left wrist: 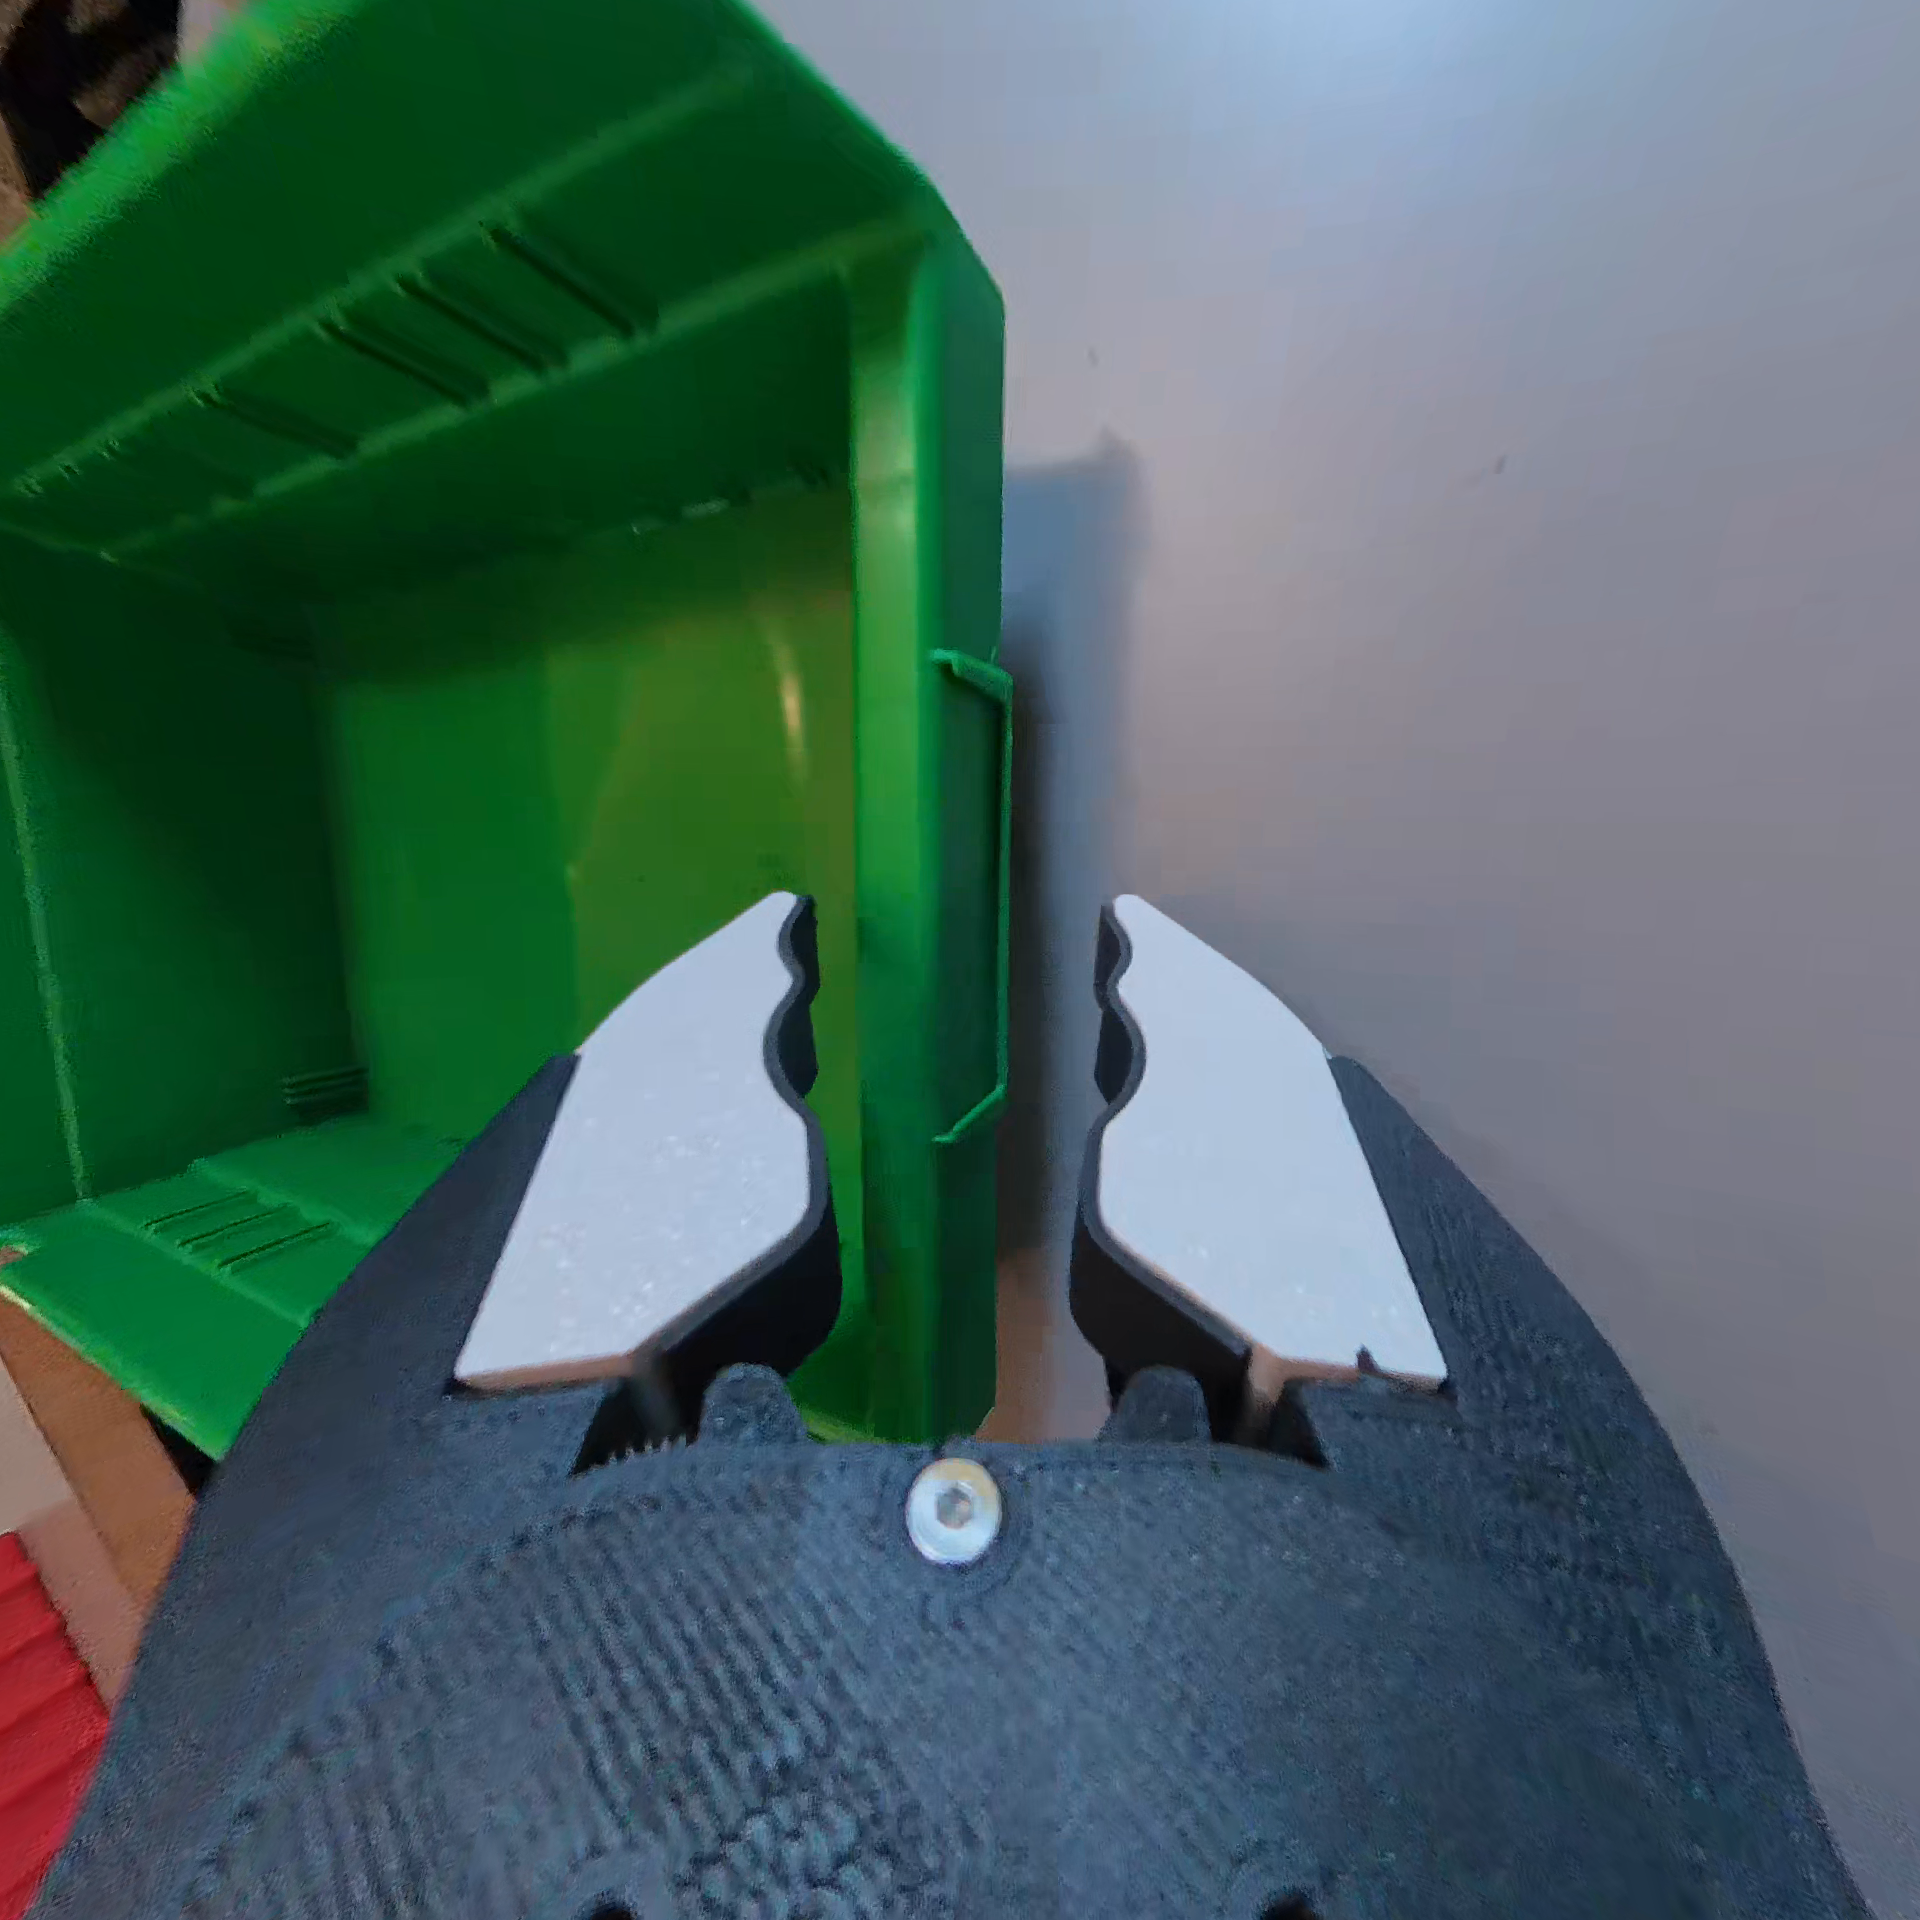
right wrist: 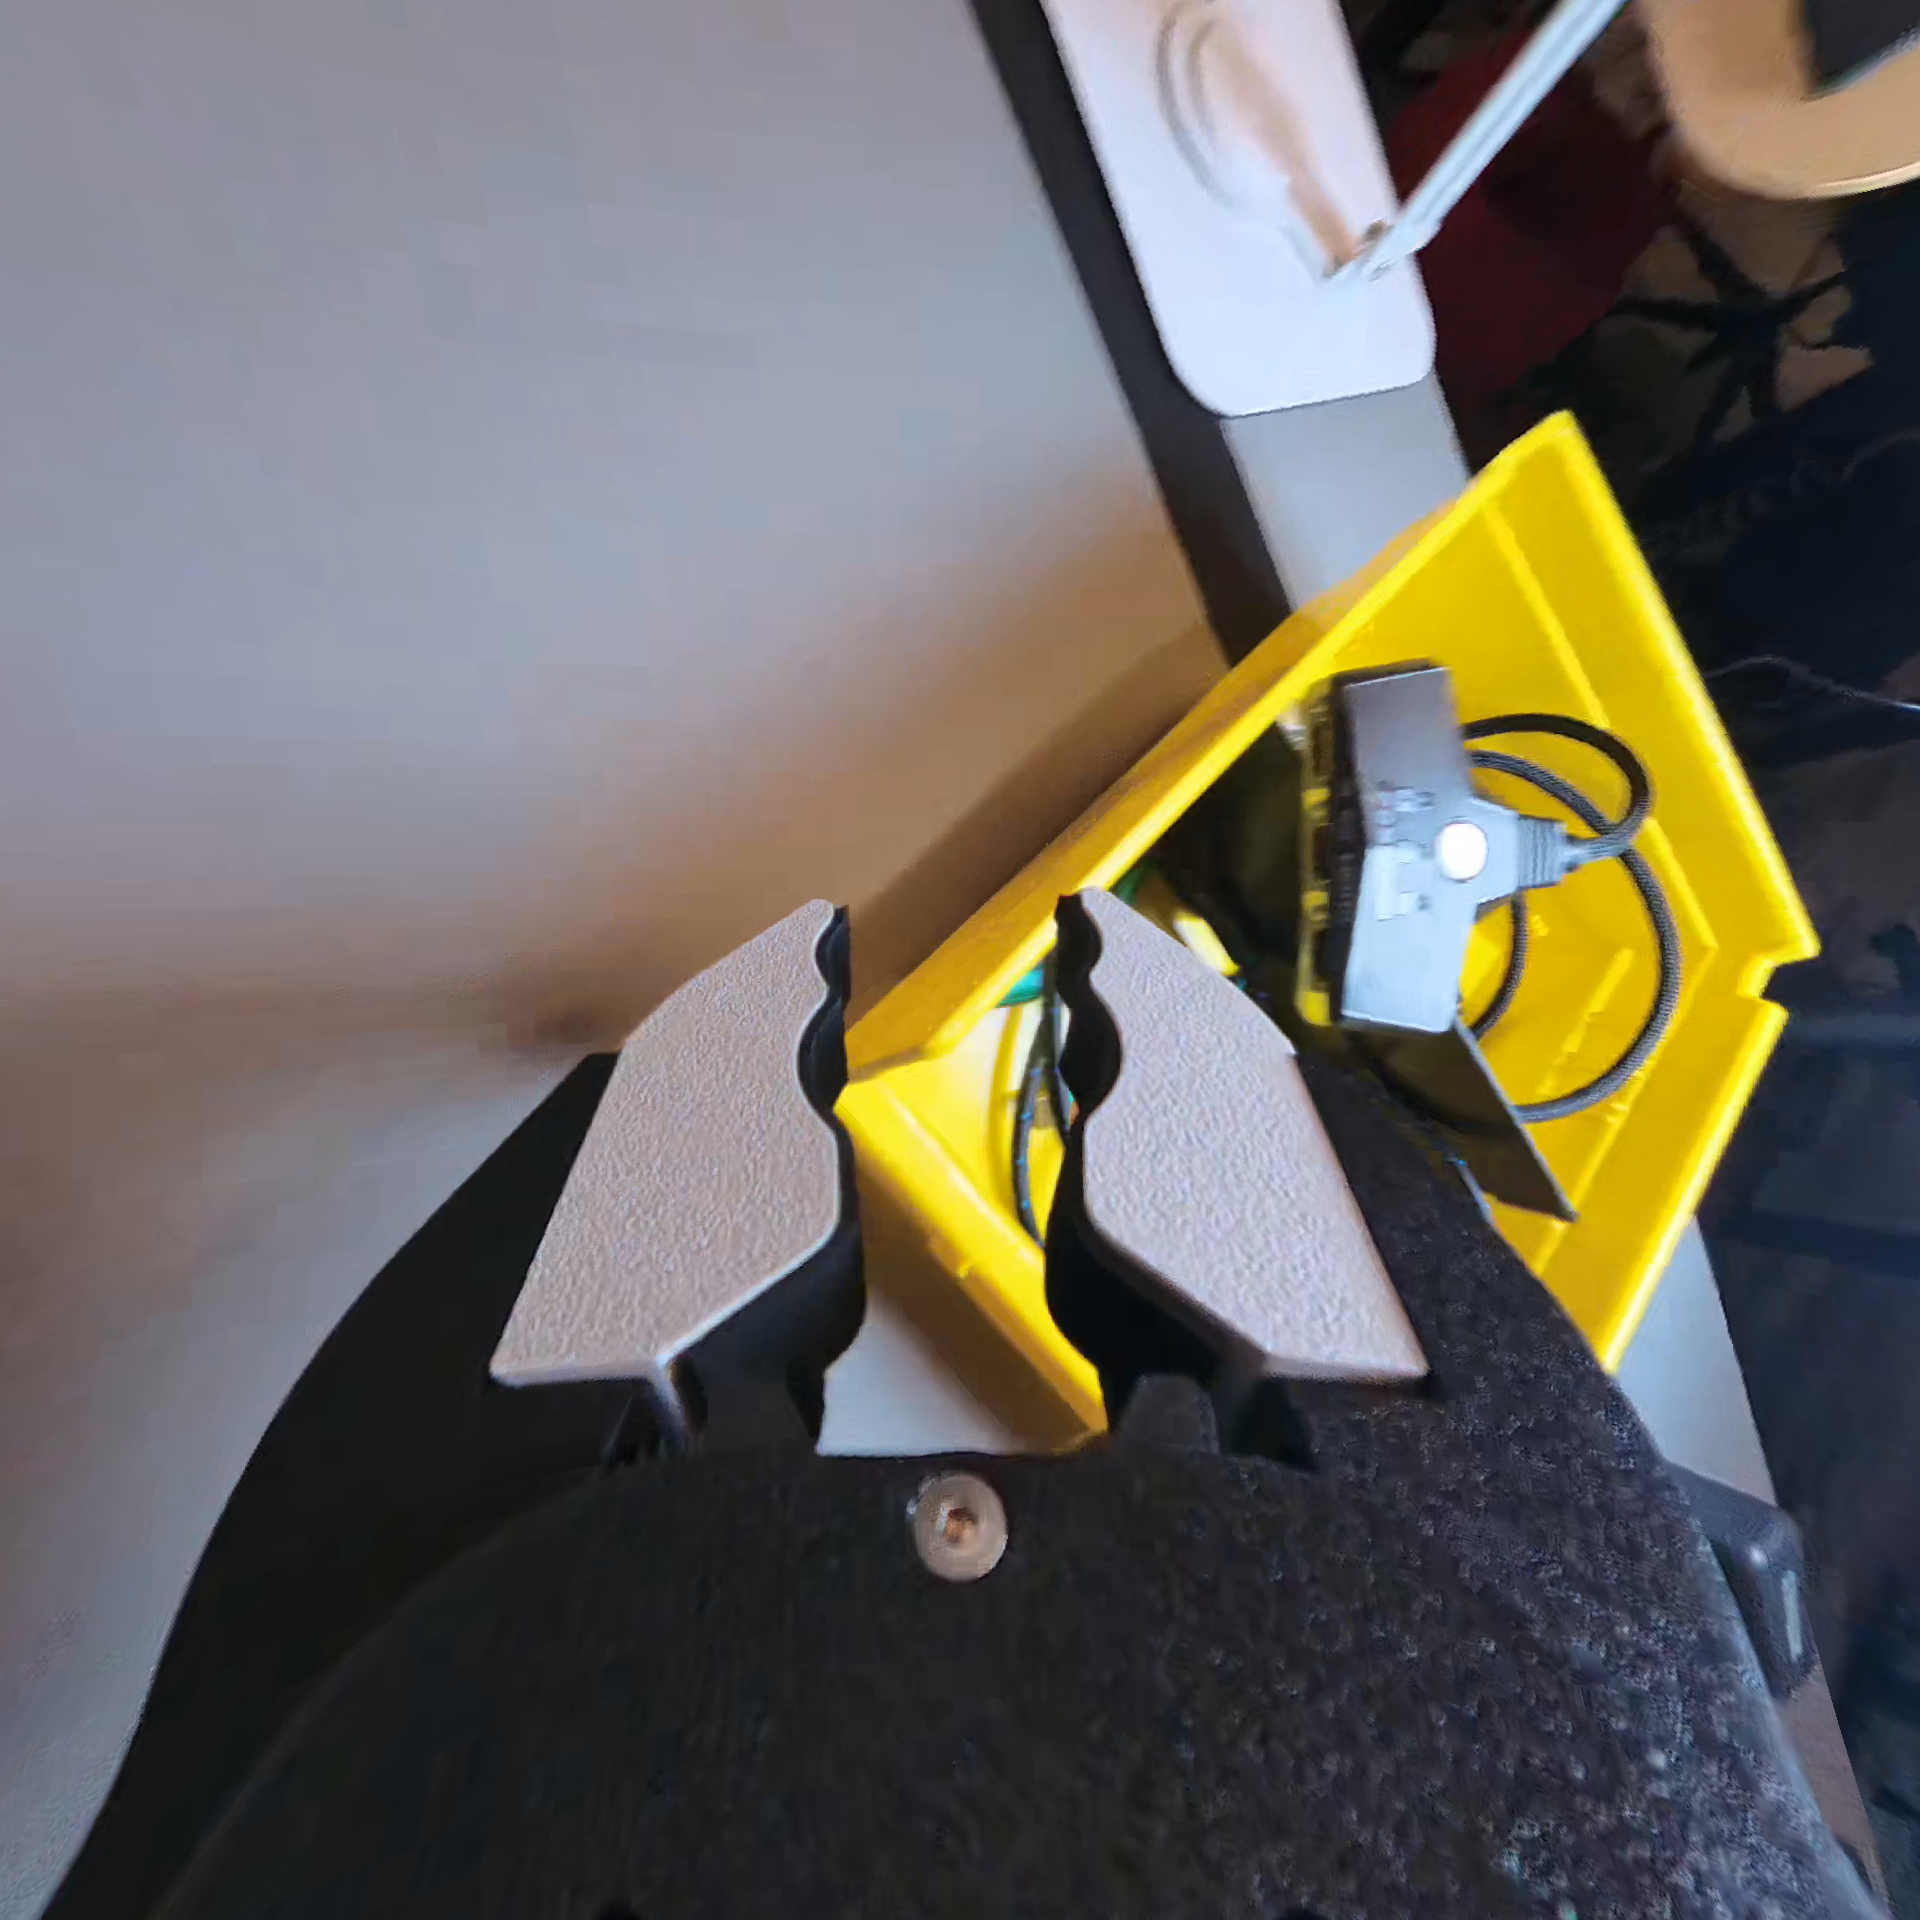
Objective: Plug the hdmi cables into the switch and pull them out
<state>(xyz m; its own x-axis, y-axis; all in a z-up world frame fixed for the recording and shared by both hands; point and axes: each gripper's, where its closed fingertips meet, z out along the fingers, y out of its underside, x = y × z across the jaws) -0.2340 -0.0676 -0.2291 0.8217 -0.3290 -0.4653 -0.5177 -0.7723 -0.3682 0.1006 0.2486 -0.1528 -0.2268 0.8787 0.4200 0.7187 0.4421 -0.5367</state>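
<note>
In the right wrist view a grey HDMI switch [right wrist: 1397, 842] lies in a yellow bin [right wrist: 1621, 665] with its black braided cable [right wrist: 1631, 831] coiled behind it. More cables [right wrist: 1039, 1060], green and dark, show in the bin's near corner. My right gripper [right wrist: 951, 920] is open and empty, over the bin's near left wall. In the left wrist view my left gripper [left wrist: 956, 914] is open and empty; its fingers straddle the right wall of a green bin [left wrist: 914, 727]. The green bin's inside looks empty.
Both bins stand on a pale grey table [left wrist: 1455, 623]. In the right wrist view a white flat device [right wrist: 1268, 208] lies beyond the yellow bin along the table's dark edge. A red thing [left wrist: 42, 1662] shows at the lower left of the left wrist view. One gripper's finger ends stand about 45 cm off the other's. To reach the grey HDMI switch [right wrist: 1397, 842] in a straight line is about 11 cm for my right fingers, about 50 cm for my left.
</note>
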